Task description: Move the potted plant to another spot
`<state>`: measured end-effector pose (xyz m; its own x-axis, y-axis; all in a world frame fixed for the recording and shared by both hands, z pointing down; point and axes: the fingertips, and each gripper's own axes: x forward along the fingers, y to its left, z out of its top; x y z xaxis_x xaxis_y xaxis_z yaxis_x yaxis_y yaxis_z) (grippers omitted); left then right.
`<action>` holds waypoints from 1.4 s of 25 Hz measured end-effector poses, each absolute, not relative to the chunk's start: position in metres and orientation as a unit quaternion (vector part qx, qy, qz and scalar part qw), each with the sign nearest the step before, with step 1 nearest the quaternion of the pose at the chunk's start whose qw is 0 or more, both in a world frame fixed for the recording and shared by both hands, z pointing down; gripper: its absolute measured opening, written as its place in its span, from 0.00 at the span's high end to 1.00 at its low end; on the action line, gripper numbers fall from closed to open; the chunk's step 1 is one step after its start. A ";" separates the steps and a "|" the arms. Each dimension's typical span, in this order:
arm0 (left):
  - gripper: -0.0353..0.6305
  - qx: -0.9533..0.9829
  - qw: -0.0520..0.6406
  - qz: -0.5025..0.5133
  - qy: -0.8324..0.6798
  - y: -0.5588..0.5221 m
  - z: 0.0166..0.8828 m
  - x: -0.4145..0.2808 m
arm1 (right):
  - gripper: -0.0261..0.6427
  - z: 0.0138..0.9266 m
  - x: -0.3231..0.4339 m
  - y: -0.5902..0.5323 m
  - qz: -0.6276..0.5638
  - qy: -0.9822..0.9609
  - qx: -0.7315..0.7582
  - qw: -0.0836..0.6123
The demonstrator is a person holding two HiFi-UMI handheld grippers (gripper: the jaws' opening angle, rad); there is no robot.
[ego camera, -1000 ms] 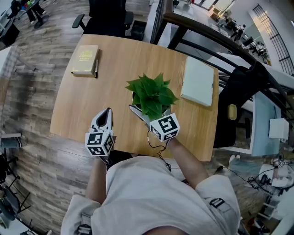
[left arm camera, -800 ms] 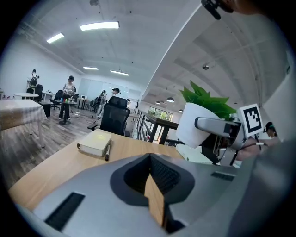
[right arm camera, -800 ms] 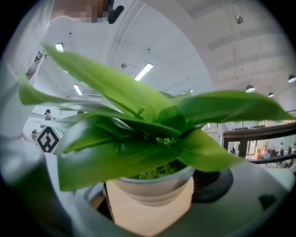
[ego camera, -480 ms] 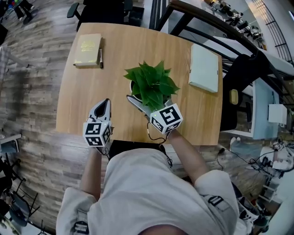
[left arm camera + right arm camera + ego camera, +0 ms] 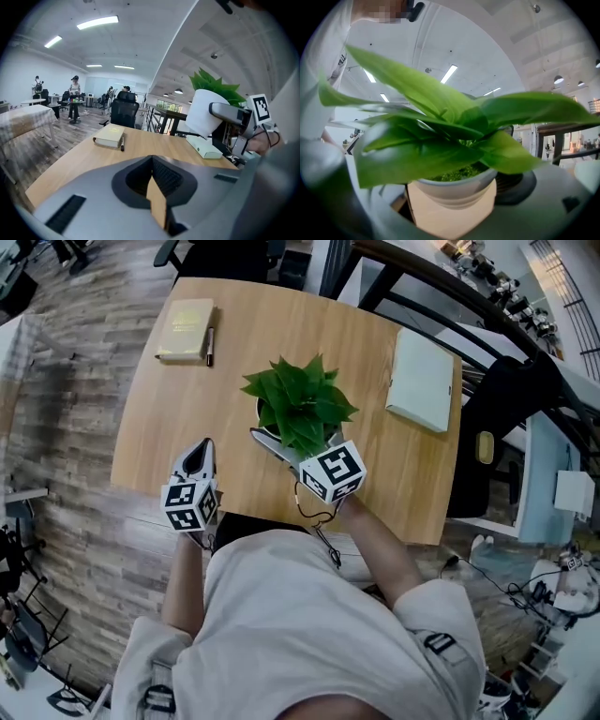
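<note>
A wooden table (image 5: 375,479) is seen from above, with a person's arms reaching over its near edge and a gripper held in each hand.

The potted plant (image 5: 298,409) is gripped by the right gripper (image 5: 279,439). Its white pot (image 5: 457,187) is clamped between the two jaws just under the rim, with the jaws spread only as far as the pot's width. The plant lies straight ahead of this gripper, so close that the view along the jaws is filled with broad green leaves. The pot's long axis is held roughly upright, crossing the line of the jaws, though a slight lean is suggested in the left gripper view. From that view the pot is judged to be lifted just clear of the table, but this cannot be told for certain.

The left gripper (image 5: 199,460) is held apart, to the right gripper's left and a little behind its tips. Its jaws are brought together and nothing is held in them. The plant is ahead of it and to its right.

Ahead and to the left of the right gripper, bare tabletop is found before a book (image 5: 186,317) with a pen (image 5: 209,345) beside it. Ahead and to its right, a pale flat box (image 5: 424,381) is set. A set-down in either direction is judged to depend on the right hand alone.
</note>
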<state>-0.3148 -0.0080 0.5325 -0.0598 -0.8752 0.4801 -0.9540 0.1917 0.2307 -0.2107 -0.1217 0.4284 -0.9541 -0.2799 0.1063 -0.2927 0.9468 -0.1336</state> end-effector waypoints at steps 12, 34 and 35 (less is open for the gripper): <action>0.93 0.570 0.285 0.049 -0.769 0.050 0.549 -0.335 | 0.18 0.453 -0.255 -0.090 0.063 -0.993 0.074 0.074; 0.93 0.557 0.290 0.001 -0.778 0.042 0.566 -0.419 | 0.18 0.466 -0.362 -0.079 0.027 -0.992 0.029 0.118; 0.93 0.558 0.292 -0.001 -0.776 0.040 0.568 -0.424 | 0.18 0.467 -0.370 -0.079 0.026 -0.992 0.028 0.122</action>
<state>-0.4242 0.0397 0.5684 -0.2053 -0.8678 0.4525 -0.8662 0.3763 0.3286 -0.3698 -0.0793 0.4670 -0.9688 -0.0500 0.2428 -0.0624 0.9971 -0.0438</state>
